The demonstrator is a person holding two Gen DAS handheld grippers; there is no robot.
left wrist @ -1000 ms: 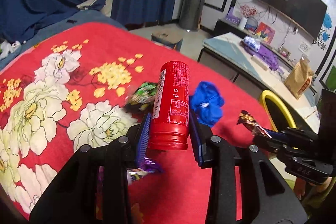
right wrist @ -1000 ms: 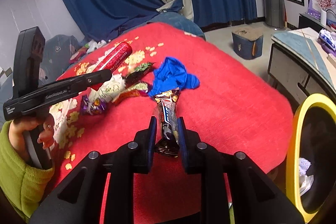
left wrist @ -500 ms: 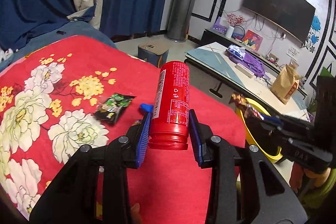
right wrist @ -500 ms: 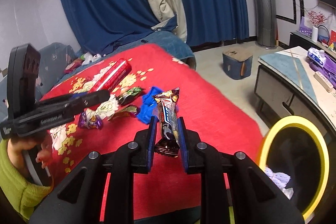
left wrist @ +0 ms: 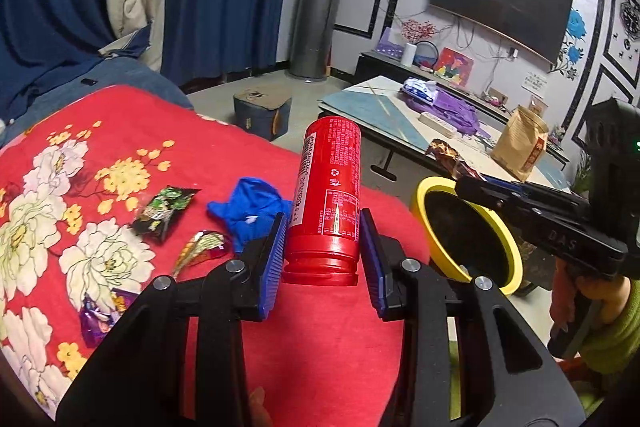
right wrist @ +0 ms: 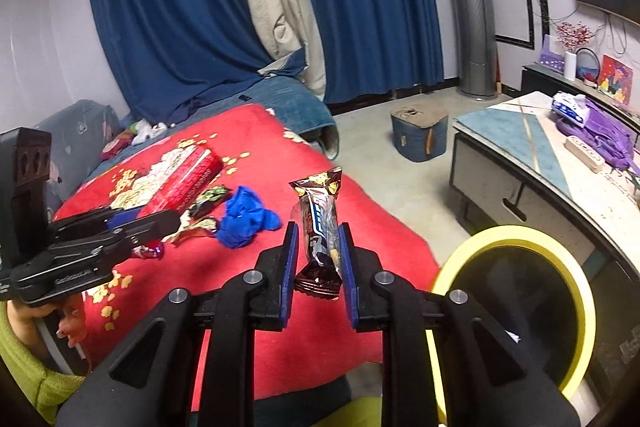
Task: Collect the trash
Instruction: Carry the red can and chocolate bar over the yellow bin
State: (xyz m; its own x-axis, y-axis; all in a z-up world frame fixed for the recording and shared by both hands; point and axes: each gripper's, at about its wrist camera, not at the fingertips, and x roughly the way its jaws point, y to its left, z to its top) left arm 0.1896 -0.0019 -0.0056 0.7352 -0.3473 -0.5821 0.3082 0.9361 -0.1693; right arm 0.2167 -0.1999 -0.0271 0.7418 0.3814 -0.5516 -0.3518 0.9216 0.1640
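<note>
Both of my hands have swung away from the litter toward the bin since a second ago: the yellow-rimmed round trash bin (left wrist: pixel 430 187), then only a sliver at the right edge, now shows most of its dark mouth.

My left tongs (left wrist: pixel 323 251) are clamped on the red cylindrical can with white print (left wrist: pixel 328 195), blue pads pressed to its lower sides, the can pointing away from me and tilted up over the near edge of the red flowered blanket (left wrist: pixel 120 131) on the bed. My right tongs (right wrist: pixel 318 261) pinch a dark brown candy-bar wrapper with blue lettering (right wrist: pixel 320 227) at a narrow gap, its crimped far end sticking up past the pads. In the right view the bin sits low on the right, beside the bed's edge, with a scrap of white paper (right wrist: pixel 514 337) inside (only a corner of it shows).

Left lying on the blanket are a crumpled blue plastic glove (left wrist: pixel 250 211), a black-and-green snack packet (left wrist: pixel 166 211) to its left, a shiny red-and-gold foil wrapper (left wrist: pixel 202 249) nearer me, and a purple foil wrapper (left wrist: pixel 98 315) nearest, at the left.

Beyond the bin stands a pale low worktop (left wrist: pixel 384 107) carrying a purple backpack (left wrist: pixel 456 107) and a brown paper bag (left wrist: pixel 520 143). A green sleeve (right wrist: pixel 24 359) covers my left wrist.
</note>
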